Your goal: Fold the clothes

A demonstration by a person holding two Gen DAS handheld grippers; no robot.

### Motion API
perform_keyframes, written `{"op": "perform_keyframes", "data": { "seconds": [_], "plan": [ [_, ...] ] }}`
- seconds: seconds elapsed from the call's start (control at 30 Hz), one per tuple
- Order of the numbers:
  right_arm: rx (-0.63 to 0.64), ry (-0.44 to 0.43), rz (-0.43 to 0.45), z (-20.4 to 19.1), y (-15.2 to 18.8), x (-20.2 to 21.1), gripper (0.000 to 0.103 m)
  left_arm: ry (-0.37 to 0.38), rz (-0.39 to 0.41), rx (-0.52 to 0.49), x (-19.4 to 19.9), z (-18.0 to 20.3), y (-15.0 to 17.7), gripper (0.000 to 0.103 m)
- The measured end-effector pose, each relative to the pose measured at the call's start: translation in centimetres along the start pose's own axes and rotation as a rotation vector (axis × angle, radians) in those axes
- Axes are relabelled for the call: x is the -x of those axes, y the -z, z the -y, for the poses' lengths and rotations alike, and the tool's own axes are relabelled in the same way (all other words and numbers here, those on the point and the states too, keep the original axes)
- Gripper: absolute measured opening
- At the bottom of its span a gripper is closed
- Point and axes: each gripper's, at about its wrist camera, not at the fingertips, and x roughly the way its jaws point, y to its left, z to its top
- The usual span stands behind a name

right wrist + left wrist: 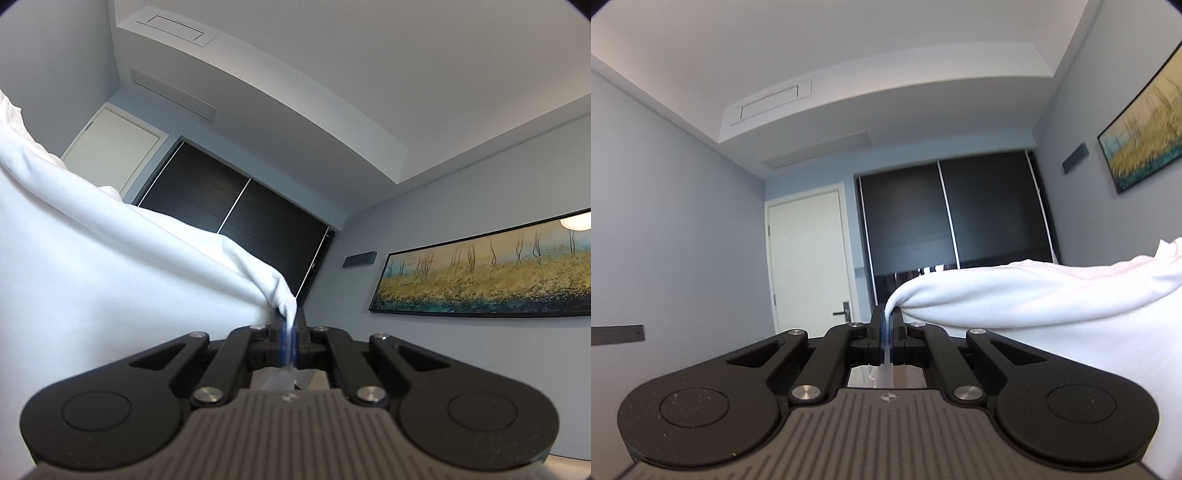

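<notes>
A white garment [1052, 295] is held up in the air between both grippers. In the left wrist view it stretches off to the right from my left gripper [887, 314], which is shut on a pinched corner of the cloth. In the right wrist view the same white garment [110, 266] spreads to the left from my right gripper [290, 317], shut on another corner. Both cameras point upward at the room, so the lower part of the garment and any surface below are hidden.
A white door [809, 258] and a dark sliding wardrobe [953, 221] stand at the far end of the room. A framed landscape painting [487, 273] hangs on the right wall. Ceiling vents [768, 103] are overhead.
</notes>
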Motion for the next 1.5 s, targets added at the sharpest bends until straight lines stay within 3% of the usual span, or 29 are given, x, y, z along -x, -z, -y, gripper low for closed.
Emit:
{"op": "perform_keyframes", "data": {
  "seconds": [0.17,0.3,0.5,0.77,0.9,1.1,1.23,1.33,1.4,1.43,1.47,1.5],
  "plan": [
    [0.009,-0.046,-0.019,0.6,1.6,1.1,0.003,0.069,-0.074,-0.119,1.2,0.5,3.9,0.001],
    [0.058,-0.199,-0.13,-0.7,6.8,4.5,0.003,0.158,-0.212,-0.224,3.1,0.7,10.2,0.001],
    [0.156,-0.448,-0.319,-3.5,15.6,10.7,0.003,0.343,-0.434,-0.359,9.0,-0.1,21.0,0.001],
    [0.228,-0.738,-0.532,-6.0,25.1,17.1,0.003,0.59,-0.646,-0.513,17.6,-0.1,31.8,0.0],
    [0.303,-0.868,-0.61,-7.9,28.7,20.4,0.003,0.695,-0.715,-0.603,20.2,0.5,34.8,0.0],
    [0.383,-0.991,-0.677,-10.2,32.6,23.3,0.003,0.815,-0.761,-0.787,23.3,1.8,39.4,0.0],
    [0.453,-1.042,-0.699,-11.4,34.4,24.6,0.003,0.875,-0.798,-0.874,24.5,2.2,41.6,0.0],
    [0.457,-1.053,-0.706,-11.7,35.1,25.5,0.005,0.883,-0.82,-0.88,24.4,2.3,42.6,0.001],
    [0.438,-1.05,-0.709,-11.6,35.2,26.0,0.016,0.9,-0.835,-0.858,24.2,2.2,42.7,0.003],
    [0.423,-1.051,-0.706,-11.4,35.0,26.3,0.022,0.917,-0.842,-0.844,24.2,2.1,42.5,0.009],
    [0.406,-1.05,-0.699,-11.1,34.7,26.6,0.034,0.935,-0.849,-0.831,24.3,2.0,42.3,0.016],
    [0.389,-1.05,-0.692,-10.8,34.4,26.9,0.038,0.953,-0.856,-0.818,24.3,1.9,42.1,0.02]
  ]
}}
